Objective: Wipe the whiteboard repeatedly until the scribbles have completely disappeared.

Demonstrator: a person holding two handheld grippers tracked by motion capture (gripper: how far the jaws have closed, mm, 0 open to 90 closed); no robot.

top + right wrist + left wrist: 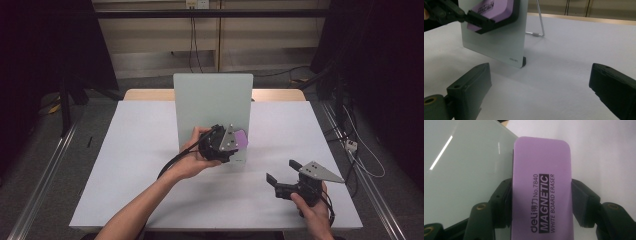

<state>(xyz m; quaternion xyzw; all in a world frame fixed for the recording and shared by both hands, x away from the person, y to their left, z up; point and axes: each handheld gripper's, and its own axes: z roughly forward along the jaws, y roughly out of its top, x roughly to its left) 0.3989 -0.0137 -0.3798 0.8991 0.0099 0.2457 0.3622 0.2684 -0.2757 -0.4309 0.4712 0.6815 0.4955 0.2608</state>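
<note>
Work: wiping the board (212,107) with the eraser (541,190).
Eraser: purple, magnetic whiteboard type; pressed against the board's face near its right edge, low down, as the high view shows (241,137).
Left gripper (231,143): jaws clamped on the eraser's two long sides, label facing the camera.
Right gripper (281,177): jaws spread wide, nothing between them; parked over the table (125,165), right of the board and well apart from it.
Risk 1: board stands on a thin wire prop (539,18) and small foot (524,62). A hard push could tip it back or skid it; nothing braces it.
Risk 2: eraser sits close to the board's right edge. A stroke further right would run it off the face.
Risk 3: grip is on smooth sides only. Drag or magnetic pull could twist the eraser in the jaws.
Left hand (195,157): forearm reaches in diagonally from bottom centre, wrist bent toward the board, gripper roughly level.
Right hand (312,212): low at bottom right, gripper angled toward the board's base.
</note>
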